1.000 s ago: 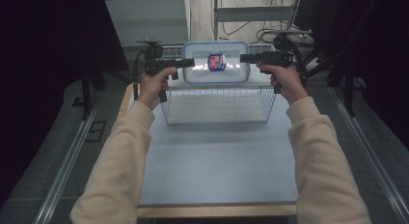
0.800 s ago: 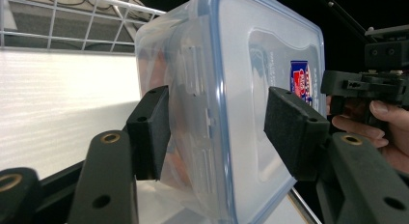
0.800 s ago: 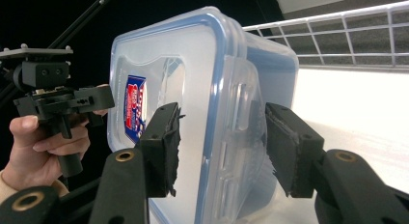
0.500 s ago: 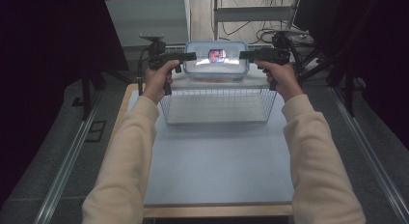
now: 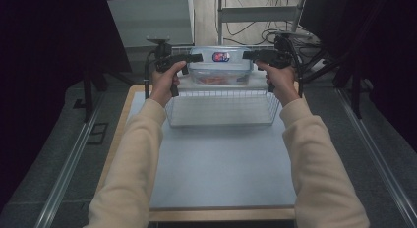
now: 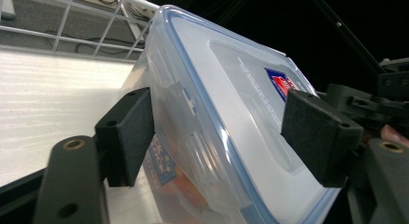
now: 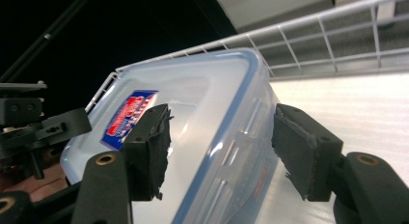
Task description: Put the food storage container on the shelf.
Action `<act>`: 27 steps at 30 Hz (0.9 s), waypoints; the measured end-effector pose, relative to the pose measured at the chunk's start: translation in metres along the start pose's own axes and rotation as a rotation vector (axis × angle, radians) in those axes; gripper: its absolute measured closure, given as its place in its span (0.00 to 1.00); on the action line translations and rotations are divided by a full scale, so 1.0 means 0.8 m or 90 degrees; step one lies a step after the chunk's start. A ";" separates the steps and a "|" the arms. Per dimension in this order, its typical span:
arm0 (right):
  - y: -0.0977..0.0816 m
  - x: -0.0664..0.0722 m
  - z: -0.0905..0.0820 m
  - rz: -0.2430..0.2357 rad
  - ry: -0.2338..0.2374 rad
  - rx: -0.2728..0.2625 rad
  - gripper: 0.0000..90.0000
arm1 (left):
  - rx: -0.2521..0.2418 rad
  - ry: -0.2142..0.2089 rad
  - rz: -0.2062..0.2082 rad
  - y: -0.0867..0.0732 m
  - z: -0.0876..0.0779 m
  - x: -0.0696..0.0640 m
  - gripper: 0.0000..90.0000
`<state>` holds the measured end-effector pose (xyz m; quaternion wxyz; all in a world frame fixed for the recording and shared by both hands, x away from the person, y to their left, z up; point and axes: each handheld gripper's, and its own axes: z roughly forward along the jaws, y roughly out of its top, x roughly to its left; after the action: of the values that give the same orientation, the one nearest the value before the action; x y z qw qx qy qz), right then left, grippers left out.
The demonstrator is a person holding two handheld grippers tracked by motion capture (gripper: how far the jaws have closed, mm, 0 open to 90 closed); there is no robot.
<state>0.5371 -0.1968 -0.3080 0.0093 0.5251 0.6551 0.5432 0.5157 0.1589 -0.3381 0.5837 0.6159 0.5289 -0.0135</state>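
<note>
Beyond the far basket rim (image 5: 223, 93), the lidded container (image 5: 220, 66) now sits lower; left gripper (image 5: 195, 57) and right gripper (image 5: 248, 54) have just spread open, pads clear, so it looks released

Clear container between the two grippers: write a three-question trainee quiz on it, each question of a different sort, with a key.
1. True or false: the clear container has its lid off.
2. What colour is the lid's rim? A green, B blue, C yellow.
3. Where do the left gripper and the right gripper stand relative to the container?

Key
1. False: the lid is on, with a red and blue sticker on top.
2. B.
3. One at each end, with an end of the container between each pair of jaws. Both pairs have just been opening, and the pads stand off the plastic.
</note>
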 end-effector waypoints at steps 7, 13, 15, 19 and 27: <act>-0.004 0.013 -0.034 -0.086 -0.007 -0.027 0.36 | -0.031 0.010 0.054 -0.003 -0.023 -0.018 0.22; -0.018 0.011 -0.060 -0.114 0.015 -0.025 0.35 | -0.032 0.021 0.085 -0.017 -0.050 -0.026 0.21; -0.024 0.009 -0.065 -0.123 0.019 -0.021 0.34 | -0.033 0.017 0.087 -0.023 -0.057 -0.028 0.21; -0.036 0.005 -0.072 -0.132 0.026 -0.013 0.33 | -0.024 0.009 0.099 -0.039 -0.068 -0.032 0.21; -0.073 0.003 -0.092 -0.170 0.047 0.010 0.31 | -0.010 -0.002 0.140 -0.082 -0.083 -0.044 0.21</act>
<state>0.4536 -0.2385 -0.3189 0.0533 0.4127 0.7236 0.5508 0.4162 0.1696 -0.3410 0.5871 0.6659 0.4571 0.0539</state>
